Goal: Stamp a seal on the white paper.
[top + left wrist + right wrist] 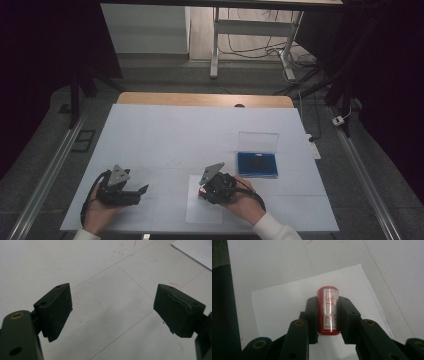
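**Red stamp pinched over a paper sheet**

The right gripper (329, 322) has its matte black pads pressed against a glossy red cylindrical stamp (328, 312), held over a plain white sheet of paper (282, 307). A pale label with red characters runs along the stamp; I cannot read them. The left gripper (112, 310) rests apart on the white table cover (165, 135), its blocky, rubbery jaws spread wide with nothing between them. Beyond the right hand (240, 200) lies a blue ink pad case (257, 164) with its clear lid upright.
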A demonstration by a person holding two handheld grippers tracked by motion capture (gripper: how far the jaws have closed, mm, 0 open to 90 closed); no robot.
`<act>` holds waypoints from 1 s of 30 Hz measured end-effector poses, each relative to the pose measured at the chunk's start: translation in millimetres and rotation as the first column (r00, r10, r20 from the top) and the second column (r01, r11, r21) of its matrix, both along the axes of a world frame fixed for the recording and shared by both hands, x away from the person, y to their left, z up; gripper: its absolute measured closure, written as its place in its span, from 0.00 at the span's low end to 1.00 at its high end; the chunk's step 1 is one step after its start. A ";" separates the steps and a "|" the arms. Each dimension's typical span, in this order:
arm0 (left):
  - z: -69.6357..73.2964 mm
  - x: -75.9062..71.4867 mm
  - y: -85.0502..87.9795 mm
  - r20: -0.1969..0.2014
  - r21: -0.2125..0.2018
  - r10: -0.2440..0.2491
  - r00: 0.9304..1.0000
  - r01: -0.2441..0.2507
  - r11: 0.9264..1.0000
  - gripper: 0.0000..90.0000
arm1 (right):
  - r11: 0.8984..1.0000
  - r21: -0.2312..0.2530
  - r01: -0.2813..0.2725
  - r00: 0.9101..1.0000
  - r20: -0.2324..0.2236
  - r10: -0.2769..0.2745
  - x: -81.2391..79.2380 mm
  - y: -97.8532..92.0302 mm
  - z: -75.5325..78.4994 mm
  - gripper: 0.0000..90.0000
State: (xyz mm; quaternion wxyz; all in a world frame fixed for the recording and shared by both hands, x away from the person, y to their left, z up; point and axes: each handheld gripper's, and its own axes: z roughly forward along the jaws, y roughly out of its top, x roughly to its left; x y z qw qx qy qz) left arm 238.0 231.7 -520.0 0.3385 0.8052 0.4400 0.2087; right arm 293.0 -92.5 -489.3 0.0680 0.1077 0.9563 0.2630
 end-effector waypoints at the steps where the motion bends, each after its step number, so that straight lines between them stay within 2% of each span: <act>1: 0.0 0.0 0.1 0.000 -0.002 0.000 1.000 0.000 1.000 0.17 | 1.000 0.006 0.002 1.000 0.000 -0.002 -0.1 -0.2 -0.4 0.79; 11: 0.2 0.0 -0.2 0.000 -0.002 0.002 1.000 -0.002 1.000 0.17 | 1.000 0.013 -0.011 1.000 0.012 0.011 -0.5 -1.1 -1.5 0.79; 18: -0.1 0.4 0.4 0.001 0.000 0.005 1.000 -0.005 1.000 0.17 | 1.000 -0.007 -0.005 1.000 0.002 0.005 -0.4 -0.4 0.0 0.79; 19: 0.0 0.4 0.3 0.001 -0.001 0.005 1.000 -0.005 1.000 0.17 | 1.000 0.006 -0.007 1.000 0.004 0.007 0.0 -0.5 -0.9 0.79; 30: 0.7 0.0 0.2 0.004 0.000 0.006 1.000 -0.006 1.000 0.17 | 1.000 0.015 -0.001 1.000 0.004 0.001 -1.1 -1.1 -1.5 0.79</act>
